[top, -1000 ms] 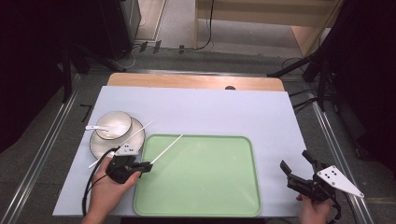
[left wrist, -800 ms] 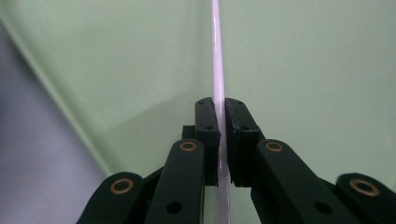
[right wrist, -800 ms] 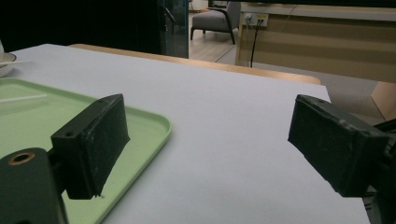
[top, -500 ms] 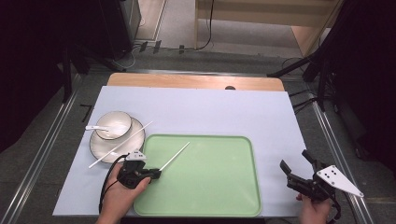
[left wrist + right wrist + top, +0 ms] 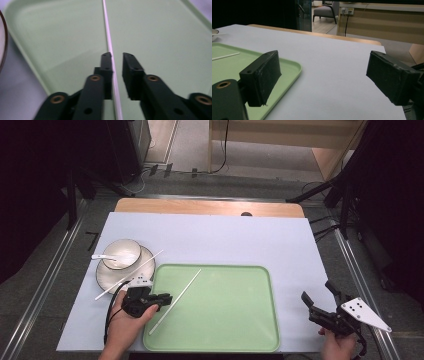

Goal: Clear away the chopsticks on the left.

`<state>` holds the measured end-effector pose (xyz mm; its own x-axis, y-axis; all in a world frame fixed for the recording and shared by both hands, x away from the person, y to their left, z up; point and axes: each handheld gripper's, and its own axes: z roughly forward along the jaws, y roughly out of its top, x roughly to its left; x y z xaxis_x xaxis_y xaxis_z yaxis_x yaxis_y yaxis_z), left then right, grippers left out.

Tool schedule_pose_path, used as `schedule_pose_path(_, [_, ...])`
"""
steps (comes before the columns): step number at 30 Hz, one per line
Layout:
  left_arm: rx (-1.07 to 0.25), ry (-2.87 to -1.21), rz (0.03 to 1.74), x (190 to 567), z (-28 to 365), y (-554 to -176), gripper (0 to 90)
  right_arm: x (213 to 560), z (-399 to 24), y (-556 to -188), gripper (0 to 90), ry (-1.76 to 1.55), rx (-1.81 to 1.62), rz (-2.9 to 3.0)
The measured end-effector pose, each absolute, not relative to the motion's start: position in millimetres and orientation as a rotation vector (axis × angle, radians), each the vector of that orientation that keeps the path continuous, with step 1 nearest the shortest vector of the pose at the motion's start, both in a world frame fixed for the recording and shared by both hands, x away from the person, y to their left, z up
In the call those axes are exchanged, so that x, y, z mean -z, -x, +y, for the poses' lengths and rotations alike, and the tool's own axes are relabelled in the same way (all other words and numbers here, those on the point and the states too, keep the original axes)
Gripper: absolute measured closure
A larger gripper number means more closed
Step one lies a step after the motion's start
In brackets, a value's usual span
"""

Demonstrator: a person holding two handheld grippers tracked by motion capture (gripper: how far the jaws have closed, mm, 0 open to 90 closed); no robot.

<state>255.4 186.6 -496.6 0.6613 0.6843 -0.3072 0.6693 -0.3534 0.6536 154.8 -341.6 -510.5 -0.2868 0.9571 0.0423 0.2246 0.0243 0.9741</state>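
Observation:
A white chopstick slants across the left part of the green tray. My left gripper is shut on its lower half, at the tray's left rim. In the left gripper view the chopstick runs between the narrow jaws of the left gripper, tight against the left one, over the tray. A second white chopstick rests across the plate to the left. My right gripper is held open at the table's front right, and the right gripper has nothing between its wide jaws.
A white bowl with a white spoon stands on the plate at the left. A pale blue mat covers the table. The tray's near corner lies just left of the right gripper.
My left hand has moved the chopstick a little toward the table's front and right, from the tray's far left corner to over the tray. The right gripper has stayed still.

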Motion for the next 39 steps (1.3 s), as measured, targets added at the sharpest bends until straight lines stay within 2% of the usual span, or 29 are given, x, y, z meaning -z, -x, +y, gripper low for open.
schedule_pose_path(3, [-0.019,-2.098,0.987,495,172,-263,90.0,511,-342,-155,12.4,-1.237,-1.316,1.593])
schedule_pose_path(6, [0.004,-2.115,0.931,500,156,-270,90.0,511,-340,-156,12.4,-1.234,-1.312,1.599])
schedule_pose_path(14, [-0.039,-2.173,1.008,518,140,-285,90.0,511,-338,-157,12.4,-1.231,-1.309,1.612])
schedule_pose_path(39, [-0.089,-2.153,1.175,513,190,-281,90.0,511,-340,-155,12.4,-1.232,-1.308,1.604])
